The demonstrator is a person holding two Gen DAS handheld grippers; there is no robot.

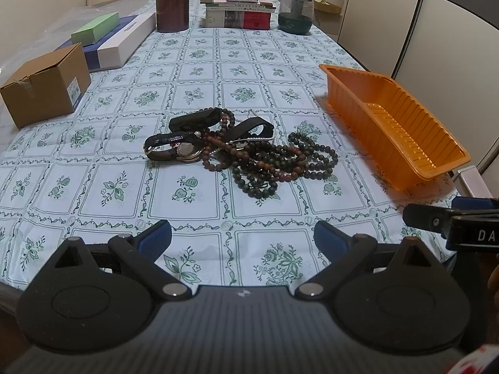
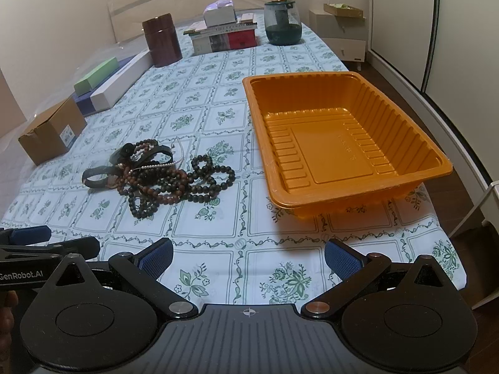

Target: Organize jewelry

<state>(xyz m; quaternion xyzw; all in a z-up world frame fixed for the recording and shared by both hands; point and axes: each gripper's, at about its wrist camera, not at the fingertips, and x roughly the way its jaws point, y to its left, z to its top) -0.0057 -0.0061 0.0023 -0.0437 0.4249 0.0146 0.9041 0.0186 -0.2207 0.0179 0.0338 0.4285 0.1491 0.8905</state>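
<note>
Hovering over the near edge of the table, the left gripper (image 1: 242, 238) and right gripper (image 2: 248, 254) both have their jaws wide apart and empty. Ahead lies the tangled jewelry pile (image 1: 237, 152) of bead strands and watches, just left of the bare orange tray (image 2: 343, 143). Nothing looks sorted yet; the next move likely calls for pinching one piece free.

Light: soft, even indoor light from above.
Shadows: faint one under orange tray (image 2: 343, 143).
Edges: strong fisheye bending, dark corners.
Focus: sharp.
</note>
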